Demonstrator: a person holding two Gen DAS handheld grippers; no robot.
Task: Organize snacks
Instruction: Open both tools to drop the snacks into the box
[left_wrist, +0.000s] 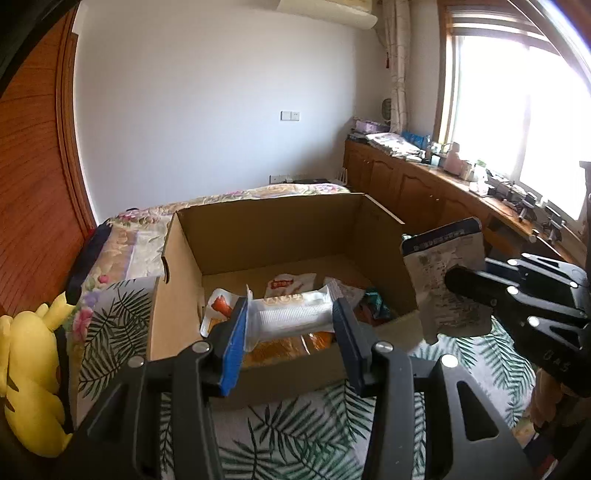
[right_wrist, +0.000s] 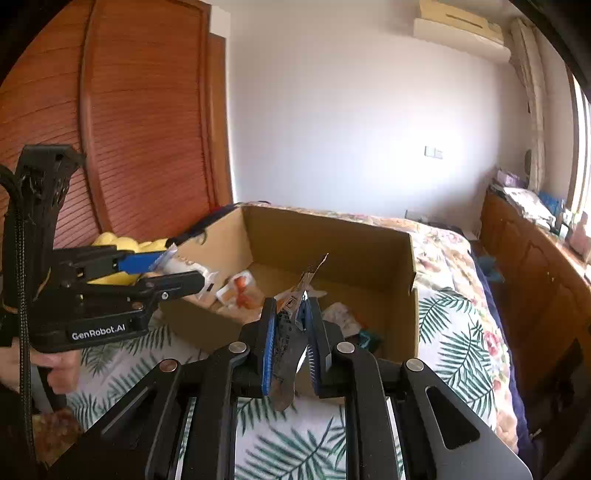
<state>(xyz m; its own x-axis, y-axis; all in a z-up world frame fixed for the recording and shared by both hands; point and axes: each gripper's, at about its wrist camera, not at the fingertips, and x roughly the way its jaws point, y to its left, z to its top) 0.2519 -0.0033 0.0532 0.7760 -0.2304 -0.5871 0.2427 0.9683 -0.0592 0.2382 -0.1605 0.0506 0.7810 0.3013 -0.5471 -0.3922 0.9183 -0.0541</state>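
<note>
Two grippers hang above a bed spread with a white, green-palm-leaf cover (left_wrist: 295, 432), each with a snack in its jaws. In the left wrist view the left gripper (left_wrist: 290, 321) is partly open, its blue-padded fingers (left_wrist: 234, 343) pressed on both ends of a white-wrapped snack pack (left_wrist: 291, 315) held crosswise over the near edge of the cardboard box (left_wrist: 280, 229). At 3 o'clock in that view the right gripper (left_wrist: 465, 288) grips a flat grey-white pouch with a dark top edge (left_wrist: 443, 258), held just outside the box's right wall. The right wrist view shows those jaws nearly closed on the pouch, seen edge-on, with its crumpled lower end sticking out below the pads.

The box sits open on the bed at 12 o'clock from both cameras; several packets lie on its floor, among them a white one with a red label (left_wrist: 290, 282) and a teal wrapper (left_wrist: 376, 302). A yellow plush toy (left_wrist: 29, 369) lies at 9 o'clock, touching the bed cover beside the box. Beyond the box a floral quilt (left_wrist: 136, 236) runs to a plain white wall carrying a switch plate (left_wrist: 290, 116). Slatted reddish wooden doors (right_wrist: 147, 110) fill 10 o'clock, and at 2 o'clock a bright window (left_wrist: 517, 122) stands above a long, cluttered wooden cabinet (left_wrist: 413, 184). A hand (right_wrist: 55, 365) holds the left gripper's handle at 8 o'clock in the right wrist view.
</note>
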